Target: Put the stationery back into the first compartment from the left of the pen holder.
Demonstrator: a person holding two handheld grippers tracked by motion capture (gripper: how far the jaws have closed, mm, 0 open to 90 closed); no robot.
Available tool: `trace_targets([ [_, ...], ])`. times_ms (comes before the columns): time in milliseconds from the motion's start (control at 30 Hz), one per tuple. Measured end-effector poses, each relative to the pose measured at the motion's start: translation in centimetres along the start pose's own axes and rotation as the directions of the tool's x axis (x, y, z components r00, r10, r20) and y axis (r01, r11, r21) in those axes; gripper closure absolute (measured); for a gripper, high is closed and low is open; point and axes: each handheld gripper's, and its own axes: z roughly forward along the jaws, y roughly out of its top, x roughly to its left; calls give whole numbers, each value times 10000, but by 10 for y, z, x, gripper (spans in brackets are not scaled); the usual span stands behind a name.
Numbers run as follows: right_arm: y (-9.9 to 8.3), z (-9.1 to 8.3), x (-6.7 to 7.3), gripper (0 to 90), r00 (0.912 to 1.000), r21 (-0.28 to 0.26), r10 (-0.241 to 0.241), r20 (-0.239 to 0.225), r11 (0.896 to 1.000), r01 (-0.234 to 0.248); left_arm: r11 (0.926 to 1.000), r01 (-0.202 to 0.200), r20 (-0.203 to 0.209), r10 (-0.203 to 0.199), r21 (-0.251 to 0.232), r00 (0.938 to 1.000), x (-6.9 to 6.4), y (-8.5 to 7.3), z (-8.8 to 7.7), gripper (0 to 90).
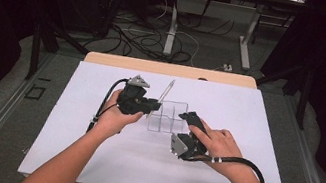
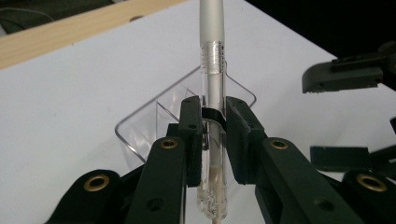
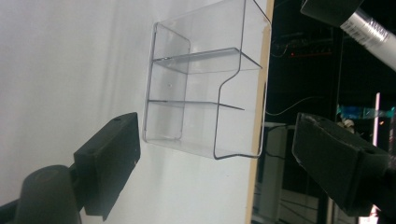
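Note:
A slim pen (image 1: 165,93) with a silver cap and a clear barrel stands nearly upright, tilted slightly away from me. My left gripper (image 1: 153,104) is shut on the barrel of the pen (image 2: 213,88), its two jaws pressed against the sides (image 2: 214,128). Just beyond and to the right stands a clear plastic organizer (image 1: 170,117) with several compartments; its near wall (image 2: 149,123) shows behind the jaws. My right gripper (image 1: 187,121) is open at the organizer's right side. Its jaws (image 3: 219,158) stand wide apart with the organizer (image 3: 201,88) framed between them, not touched.
A white mat (image 1: 89,149) covers the table, with a wooden edge (image 1: 170,68) at the far side. Cables and table legs (image 1: 170,37) lie on the floor beyond. The other gripper's jaw (image 2: 343,74) hovers at the right of the left gripper view.

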Motion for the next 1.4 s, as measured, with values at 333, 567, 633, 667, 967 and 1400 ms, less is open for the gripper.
trace_targets([
  [333, -13, 3, -3, 0, 9784, 95, 2065, -50, 9784, -2065, 9953, 314, -243, -338, -919, 9991, 11, 2, 8, 775],
  [567, -17, 4, -6, 0, 9504, -46, 3111, -28, 9503, -3112, 9915, 415, -347, -461, -1231, 9983, 14, 2, 19, 775],
  [633, -18, 5, -6, 0, 9481, -136, 3179, 46, 9481, -3178, 9903, 408, -321, -455, -1328, 9985, 14, 1, 22, 775],
  [667, -19, 5, -8, 0, 9565, -150, 2918, 42, 9564, -2917, 9923, 268, -369, -315, -1209, 9988, 15, 1, 23, 775],
  [967, -23, 2, -10, 0, 9390, -222, 3434, 180, 9391, -3430, 9913, 295, -486, -360, -1284, 9982, 16, -9, 37, 775],
  [1400, -28, 1, -10, 0, 9386, -165, 3445, 175, 9388, -3442, 9897, 311, -606, -399, -1396, 9974, 20, -24, 45, 774],
])
